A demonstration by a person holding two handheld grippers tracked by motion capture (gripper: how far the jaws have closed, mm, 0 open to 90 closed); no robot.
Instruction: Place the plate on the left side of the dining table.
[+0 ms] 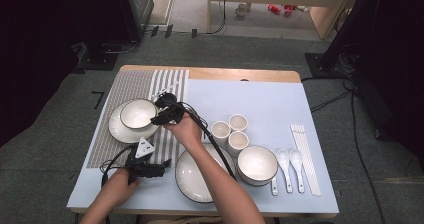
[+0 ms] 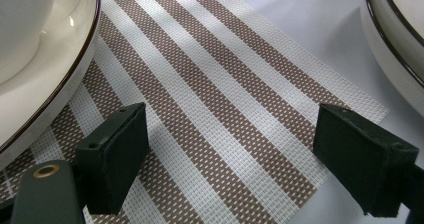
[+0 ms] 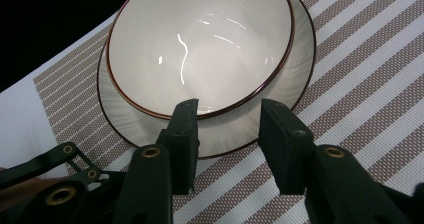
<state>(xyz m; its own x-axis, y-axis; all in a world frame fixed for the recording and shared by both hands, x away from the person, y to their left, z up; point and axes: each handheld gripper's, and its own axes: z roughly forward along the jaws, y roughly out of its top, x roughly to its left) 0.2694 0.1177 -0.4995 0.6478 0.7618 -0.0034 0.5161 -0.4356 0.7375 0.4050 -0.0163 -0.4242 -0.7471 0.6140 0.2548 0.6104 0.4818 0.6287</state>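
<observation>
A white bowl (image 3: 200,46) is seated upright, mouth up, inside a plate (image 3: 300,79) on the striped placemat (image 2: 225,99) at the table's left; no long axis is offered by its round form, and nothing is held in it. The right gripper (image 3: 227,129) is parted just beside its rim, gripping nothing. The left gripper (image 2: 235,159) is spread wide over the mat.

light: bright overhead | glare: bowl (image 3: 200,44) | focus: sharp | corners: dark
</observation>
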